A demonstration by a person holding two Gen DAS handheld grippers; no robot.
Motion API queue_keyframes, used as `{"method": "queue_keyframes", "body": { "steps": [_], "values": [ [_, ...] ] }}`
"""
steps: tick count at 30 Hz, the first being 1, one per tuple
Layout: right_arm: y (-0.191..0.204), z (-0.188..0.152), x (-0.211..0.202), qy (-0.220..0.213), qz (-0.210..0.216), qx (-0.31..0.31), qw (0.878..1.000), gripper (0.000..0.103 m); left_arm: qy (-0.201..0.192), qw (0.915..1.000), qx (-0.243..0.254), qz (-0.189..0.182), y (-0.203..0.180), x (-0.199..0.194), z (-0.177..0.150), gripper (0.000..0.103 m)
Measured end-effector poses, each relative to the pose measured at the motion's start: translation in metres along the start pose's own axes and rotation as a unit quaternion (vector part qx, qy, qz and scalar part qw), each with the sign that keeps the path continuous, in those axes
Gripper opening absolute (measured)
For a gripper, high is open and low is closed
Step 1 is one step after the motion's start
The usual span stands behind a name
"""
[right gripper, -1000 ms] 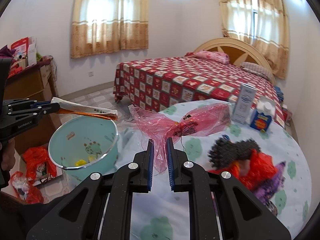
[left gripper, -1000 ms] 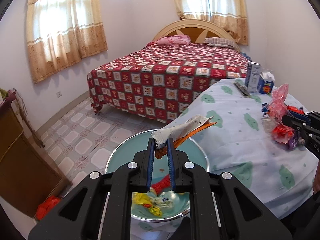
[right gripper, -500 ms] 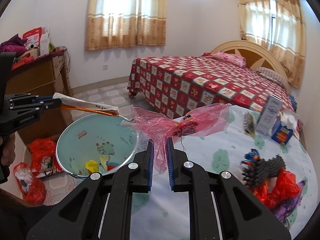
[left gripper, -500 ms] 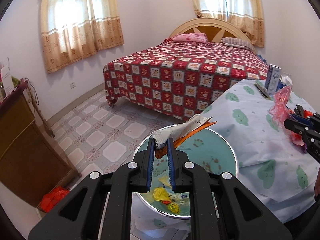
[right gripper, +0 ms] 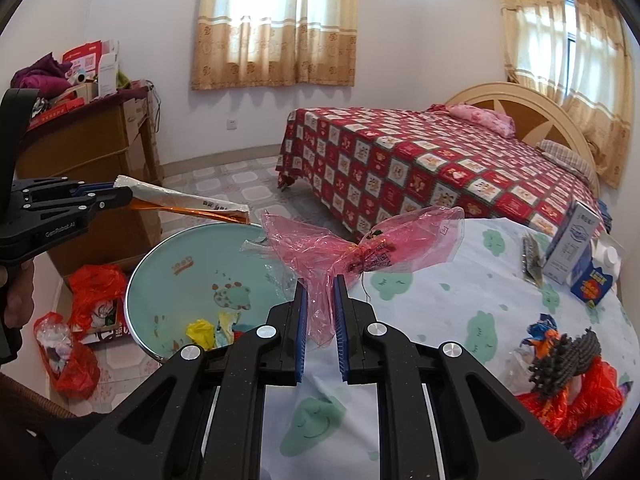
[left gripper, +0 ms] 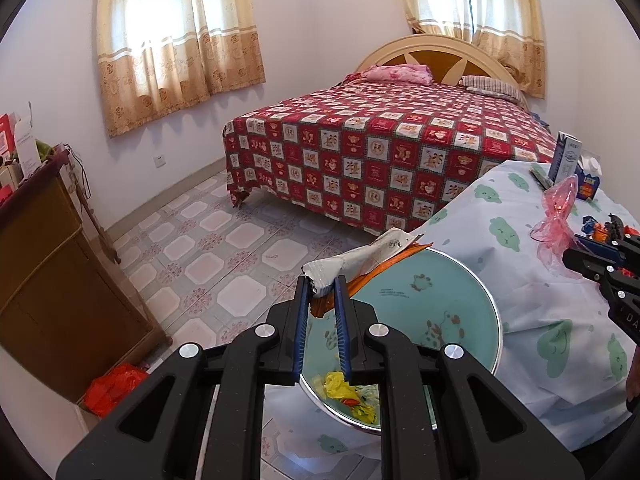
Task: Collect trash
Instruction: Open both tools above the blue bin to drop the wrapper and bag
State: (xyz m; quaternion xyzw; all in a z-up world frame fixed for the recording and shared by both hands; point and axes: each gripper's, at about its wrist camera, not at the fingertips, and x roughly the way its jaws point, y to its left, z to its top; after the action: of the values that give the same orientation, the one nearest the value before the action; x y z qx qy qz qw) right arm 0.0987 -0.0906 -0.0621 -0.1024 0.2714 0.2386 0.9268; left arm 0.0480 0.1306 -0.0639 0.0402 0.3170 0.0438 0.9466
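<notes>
My left gripper (left gripper: 322, 285) is shut on a long white and orange wrapper (left gripper: 368, 258), held above the rim of a teal basin (left gripper: 460, 300). From the right wrist view that wrapper (right gripper: 188, 203) sticks out over the basin (right gripper: 192, 256), where yellow and other scraps (right gripper: 202, 330) lie at the bottom. A crumpled pink plastic bag (right gripper: 360, 248) is pinched in my right gripper (right gripper: 321, 284), just right of the basin over the table's edge. The left wrist view shows the pink bag (left gripper: 558, 216) and the right gripper (left gripper: 570, 258) at the far right.
The table (right gripper: 460, 300) wears a pale cloth with green clouds; a red bag with a dark object (right gripper: 568, 376) and cartons (right gripper: 572, 244) sit on it. Red bags (right gripper: 76, 344) lie on the floor by a brown cabinet (left gripper: 44, 272). A bed (left gripper: 380, 148) stands beyond.
Both grippers have swung left with their loads. The basin now fills more of both views, and the pink bag sits nearer its rim.
</notes>
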Motion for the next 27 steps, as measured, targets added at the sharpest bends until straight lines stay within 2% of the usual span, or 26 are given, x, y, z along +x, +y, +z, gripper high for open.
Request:
{"method": "queue_keyframes", "body": {
  "steps": [27],
  "values": [
    [0.033, 0.008, 0.020, 0.008, 0.034, -0.041, 0.999, 0.013, 0.013, 0.9993, -0.019, 0.029, 0.017, 0.011, -0.006, 0.013]
  ]
}}
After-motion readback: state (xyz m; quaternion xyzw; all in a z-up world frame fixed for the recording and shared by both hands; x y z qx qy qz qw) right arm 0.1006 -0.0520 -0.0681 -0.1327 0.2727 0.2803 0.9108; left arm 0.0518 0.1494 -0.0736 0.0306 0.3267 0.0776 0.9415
